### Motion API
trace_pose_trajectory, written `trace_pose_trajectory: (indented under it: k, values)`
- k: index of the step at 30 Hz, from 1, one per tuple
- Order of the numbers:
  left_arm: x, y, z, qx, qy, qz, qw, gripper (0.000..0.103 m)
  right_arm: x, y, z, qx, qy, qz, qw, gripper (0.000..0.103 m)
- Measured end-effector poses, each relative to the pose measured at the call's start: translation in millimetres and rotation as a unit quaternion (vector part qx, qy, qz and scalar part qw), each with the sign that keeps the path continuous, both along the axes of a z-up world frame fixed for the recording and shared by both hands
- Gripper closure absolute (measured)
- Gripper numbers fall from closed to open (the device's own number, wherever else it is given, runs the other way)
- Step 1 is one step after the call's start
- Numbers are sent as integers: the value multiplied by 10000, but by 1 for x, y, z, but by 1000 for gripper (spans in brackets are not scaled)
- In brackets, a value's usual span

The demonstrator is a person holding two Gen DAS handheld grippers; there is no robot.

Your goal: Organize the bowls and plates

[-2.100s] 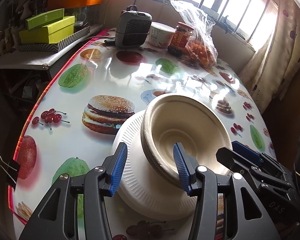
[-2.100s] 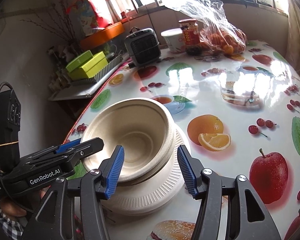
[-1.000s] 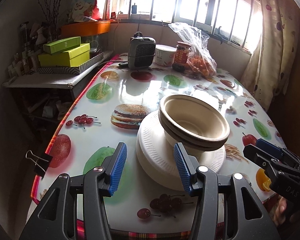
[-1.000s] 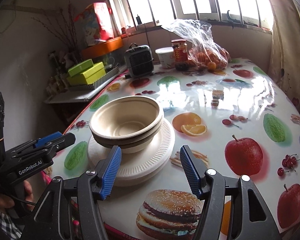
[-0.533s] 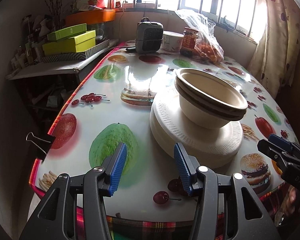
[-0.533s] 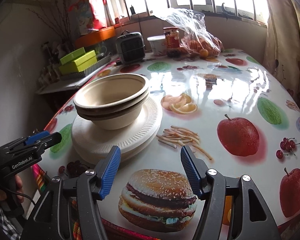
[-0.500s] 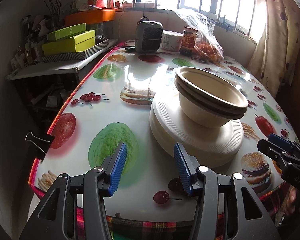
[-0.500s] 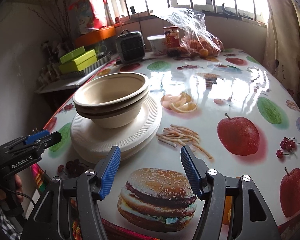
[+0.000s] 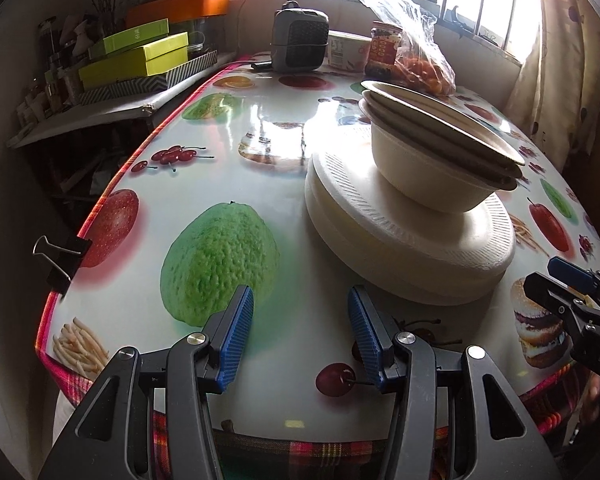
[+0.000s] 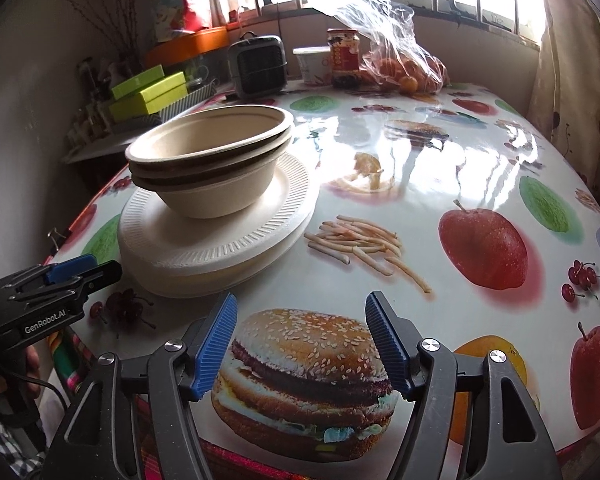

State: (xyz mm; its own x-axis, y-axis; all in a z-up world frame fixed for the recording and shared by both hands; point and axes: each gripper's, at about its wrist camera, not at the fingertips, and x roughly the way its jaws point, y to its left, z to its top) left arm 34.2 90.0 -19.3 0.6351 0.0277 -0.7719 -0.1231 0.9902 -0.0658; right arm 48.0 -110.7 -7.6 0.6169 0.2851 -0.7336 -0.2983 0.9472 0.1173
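apparently the stacking is finished: ahead and right of the left gripper (image 9: 300, 334), the paper plates (image 9: 412, 240) carry the nested bowls (image 9: 432, 148). the right gripper (image 10: 302, 344) is opening over the tablecloth (image 10: 440, 168), and both grippers are empty. best draw both straight back, clear of the plate rims.

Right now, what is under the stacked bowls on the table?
The stacked bowls stand on a pile of white plates, which lies on the fruit-print tablecloth. At least two plate rims show; the plates' middle and the cloth beneath the pile are covered.
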Motion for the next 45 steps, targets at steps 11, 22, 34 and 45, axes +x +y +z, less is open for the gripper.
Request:
trace_pose_trajectory:
  k: [11, 22, 34, 45]
  values:
    - [2, -6, -3, 165, -87, 31, 9998, 46, 2, 6, -9, -137, 49, -1, 9999, 28]
    - [3, -6, -4, 184, -136, 99, 9997, 44, -1, 13, -13, -350, -45, -27, 9994, 20]
    - [3, -6, -5, 207, -160, 147, 9995, 42, -3, 16, -14, -471, -110, -83, 9988, 18]
    - [3, -6, -4, 211, -167, 153, 9995, 41, -3, 16, -14, -494, -119, -92, 9987, 17]
